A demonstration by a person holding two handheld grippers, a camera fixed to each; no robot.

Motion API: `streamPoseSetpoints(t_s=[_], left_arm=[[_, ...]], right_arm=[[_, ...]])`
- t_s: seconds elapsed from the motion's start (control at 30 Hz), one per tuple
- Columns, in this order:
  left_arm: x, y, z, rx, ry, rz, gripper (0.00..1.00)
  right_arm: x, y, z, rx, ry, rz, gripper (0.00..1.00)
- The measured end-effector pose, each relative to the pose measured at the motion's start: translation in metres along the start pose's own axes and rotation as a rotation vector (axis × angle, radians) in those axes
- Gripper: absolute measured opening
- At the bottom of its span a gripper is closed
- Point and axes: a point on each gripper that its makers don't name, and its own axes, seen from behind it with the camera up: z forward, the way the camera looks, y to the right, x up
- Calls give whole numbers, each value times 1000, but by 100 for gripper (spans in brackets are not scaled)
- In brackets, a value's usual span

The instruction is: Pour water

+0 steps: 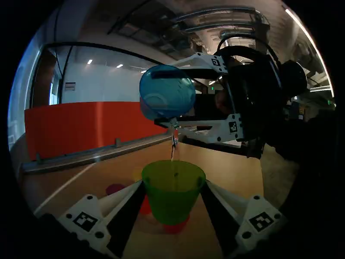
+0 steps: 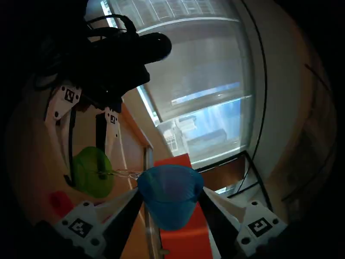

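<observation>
Green cup (image 1: 173, 200) clamped in left gripper (image 1: 172, 185); right gripper (image 2: 170, 192) clamps tilted blue cup (image 2: 170, 209) above wooden table (image 1: 228, 168), orange partition (image 1: 86, 125) behind.

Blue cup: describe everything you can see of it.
The translucent blue plastic cup is a tapered tumbler, tipped on its side and held in the air above the translucent green plastic cup. The right claw grips its wall, one finger on each side. A thin stream of water runs from its lowered rim down into the green cup.

Wooden table (image 1: 233, 170), orange partition (image 1: 86, 127), ceiling pipes (image 1: 215, 17), big window (image 2: 202, 73).
</observation>
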Motion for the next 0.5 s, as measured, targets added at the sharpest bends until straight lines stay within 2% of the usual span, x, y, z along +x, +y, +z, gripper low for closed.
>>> streamPoseSetpoints(t_s=[0.5], left_arm=[[0,2,1,-4,-4,11,85]], right_arm=[[0,5,-2,-23,-5,-73,88]])
